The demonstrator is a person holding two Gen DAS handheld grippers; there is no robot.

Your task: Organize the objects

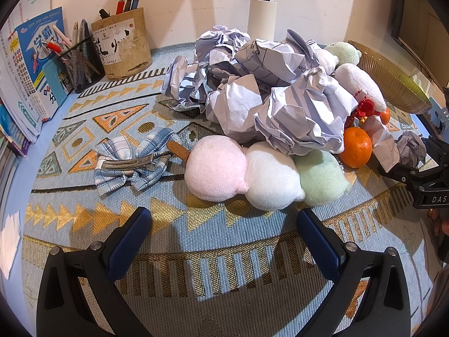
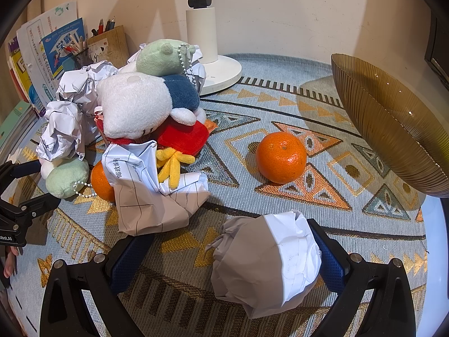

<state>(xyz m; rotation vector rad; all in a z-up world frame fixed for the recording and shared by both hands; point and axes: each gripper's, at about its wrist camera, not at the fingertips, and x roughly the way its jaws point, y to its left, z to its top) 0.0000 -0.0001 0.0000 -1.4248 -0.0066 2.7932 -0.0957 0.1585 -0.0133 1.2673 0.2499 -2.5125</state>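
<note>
Left wrist view: a heap of crumpled white lined paper balls [image 1: 269,90] is piled mid-table on the blue-and-gold patterned woven mat [image 1: 224,241], blocking the way to the white lamp post [image 1: 262,14] behind. A pink-white-green plush dango skewer [image 1: 261,174] lies in front of the heap, just beside a blue plaid bow hair clip [image 1: 132,163]. A round orange tangerine [image 1: 357,147] is seen at the heap's right edge. A black mesh pen cup [image 1: 81,64] and a tan cylindrical pen holder [image 1: 122,45] stand at the back left, books beside them. The left gripper [image 1: 224,224] is spread wide over bare mat, nothing held or touched.

Right wrist view: the right gripper [image 2: 227,241] is spread wide around a loose crumpled white paper ball [image 2: 266,261]; its right finger touches the ball, the left finger is apart. A second tangerine [image 2: 281,157] sits alone ahead, near a ribbed amber glass bowl [image 2: 393,129] at right. Stuffed plush toys [image 2: 146,104] are stacked on the paper heap at left.
</note>
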